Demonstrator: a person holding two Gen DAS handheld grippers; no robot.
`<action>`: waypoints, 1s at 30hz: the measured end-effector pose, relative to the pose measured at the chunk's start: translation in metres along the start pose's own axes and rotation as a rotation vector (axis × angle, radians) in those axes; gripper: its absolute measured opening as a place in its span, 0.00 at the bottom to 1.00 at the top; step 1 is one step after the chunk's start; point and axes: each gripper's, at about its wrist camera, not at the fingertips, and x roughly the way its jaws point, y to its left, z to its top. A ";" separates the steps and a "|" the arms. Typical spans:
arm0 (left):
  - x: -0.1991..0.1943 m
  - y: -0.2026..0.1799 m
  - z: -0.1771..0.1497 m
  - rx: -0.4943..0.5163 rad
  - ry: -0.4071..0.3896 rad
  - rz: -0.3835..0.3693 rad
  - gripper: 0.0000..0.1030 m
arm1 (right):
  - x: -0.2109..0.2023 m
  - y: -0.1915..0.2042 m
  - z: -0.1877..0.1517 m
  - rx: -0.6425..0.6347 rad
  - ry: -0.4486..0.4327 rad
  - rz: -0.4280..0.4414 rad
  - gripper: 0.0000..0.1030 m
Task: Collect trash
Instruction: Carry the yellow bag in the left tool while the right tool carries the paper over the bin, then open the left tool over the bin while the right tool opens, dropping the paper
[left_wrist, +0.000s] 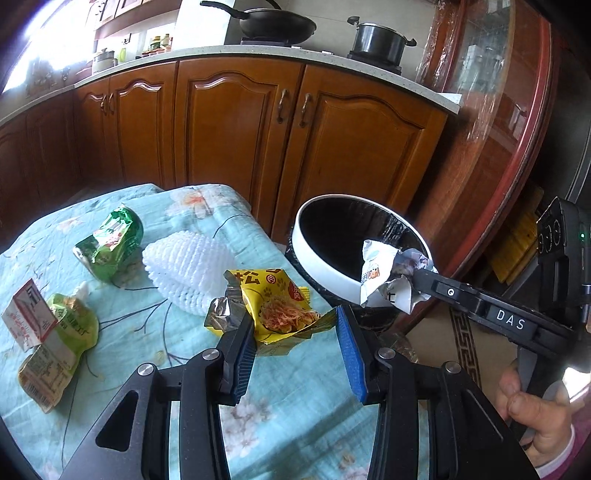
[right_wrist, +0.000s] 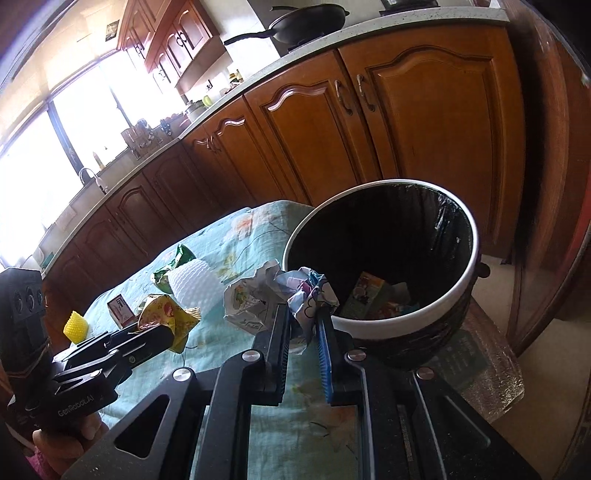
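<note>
On a floral tablecloth by wooden cabinets, wrappers scattered, bin beside, left gripper clamping a yellow packet, right gripper pinching crumpled paper

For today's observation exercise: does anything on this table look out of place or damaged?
Yes: torn, crumpled wrappers litter the tablecloth: a green packet, white foam netting and a small carton.

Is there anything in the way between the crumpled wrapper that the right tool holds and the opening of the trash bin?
Nothing visible does. The right tool holds the crumpled wrapper just before the white rim of the trash bin, and the bin's mouth is open, with no lid.
</note>
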 end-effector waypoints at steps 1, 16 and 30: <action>0.003 -0.002 0.002 0.003 0.001 -0.003 0.39 | -0.001 -0.003 0.002 0.003 -0.004 -0.005 0.14; 0.067 -0.036 0.043 0.019 0.044 -0.067 0.40 | 0.000 -0.049 0.032 0.040 -0.033 -0.081 0.14; 0.116 -0.050 0.065 0.050 0.087 -0.077 0.41 | 0.012 -0.072 0.054 0.041 -0.021 -0.117 0.14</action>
